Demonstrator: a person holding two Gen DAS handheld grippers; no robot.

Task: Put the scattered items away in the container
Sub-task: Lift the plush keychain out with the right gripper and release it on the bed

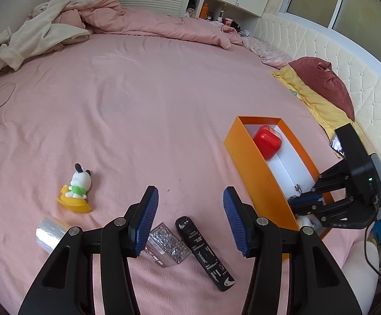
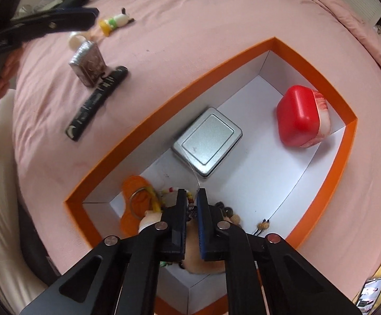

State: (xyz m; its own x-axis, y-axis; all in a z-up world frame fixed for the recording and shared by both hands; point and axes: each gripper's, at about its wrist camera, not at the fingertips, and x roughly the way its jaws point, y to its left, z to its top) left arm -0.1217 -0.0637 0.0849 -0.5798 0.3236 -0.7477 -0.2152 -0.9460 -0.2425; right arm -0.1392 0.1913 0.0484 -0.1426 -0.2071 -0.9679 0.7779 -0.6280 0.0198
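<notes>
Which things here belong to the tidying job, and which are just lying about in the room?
Belongs to the job:
orange box
red case and silver tin, already inside
dog figurine, tape roll, glittery box, black tube, still on the bed

Just lying about:
rumpled pink duvet
maroon cushion

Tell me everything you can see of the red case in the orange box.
The red case is a rounded, glossy, plastic-looking block with a paler pink-and-white patterned band on one side, apparently closed. It sits tilted at the far end of the orange box, on the white floor, leaning on or very near the end wall. It lies apart from the silver tin and the trinkets near the right gripper. No gripper touches it.
</notes>
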